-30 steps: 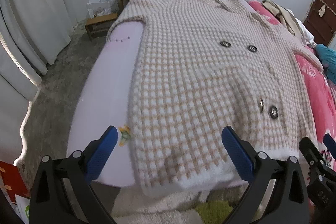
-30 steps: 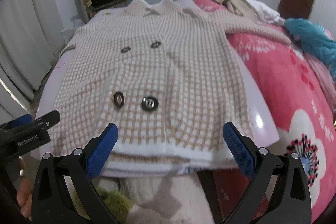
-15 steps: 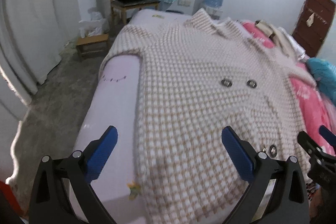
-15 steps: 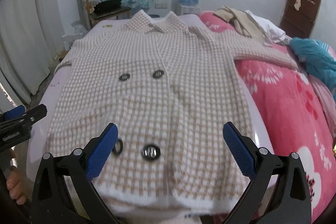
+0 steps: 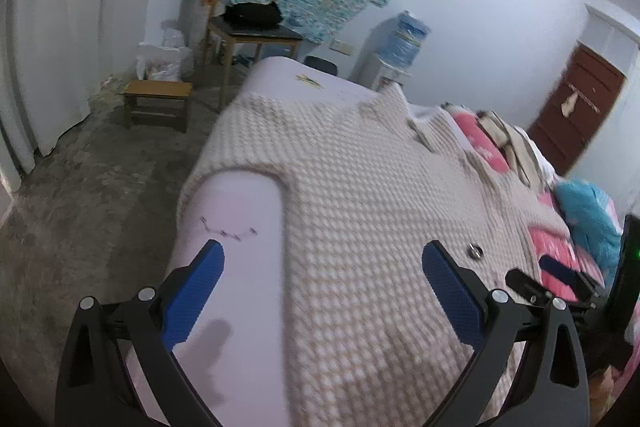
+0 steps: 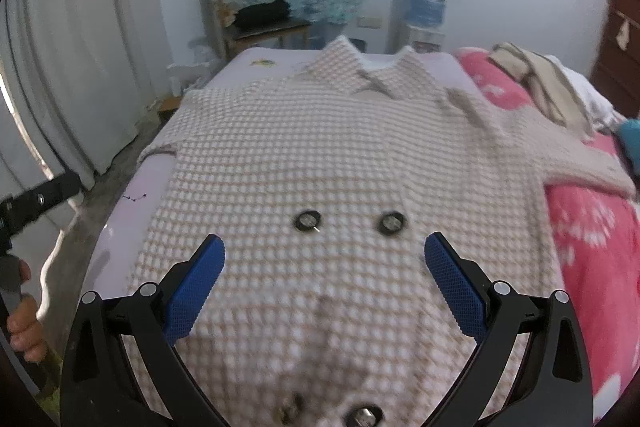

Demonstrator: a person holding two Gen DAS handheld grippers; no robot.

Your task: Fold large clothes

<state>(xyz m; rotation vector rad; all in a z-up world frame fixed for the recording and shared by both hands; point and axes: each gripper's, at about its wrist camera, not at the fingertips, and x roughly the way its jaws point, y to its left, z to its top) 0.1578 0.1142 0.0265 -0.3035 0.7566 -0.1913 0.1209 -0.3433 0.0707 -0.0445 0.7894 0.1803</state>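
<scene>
Left wrist view low over coat's [image 5: 360,187] left edge, right wrist view centred above it, both facing the collar

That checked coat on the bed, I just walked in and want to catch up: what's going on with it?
A person holds a two-finger gripper in each hand over the checked coat, which lies spread flat, buttoned front up, on the bed. The left gripper hangs over the coat's left edge, the right gripper over the middle near the buttons. Both are open and hold nothing. No fold has been made yet.
</scene>
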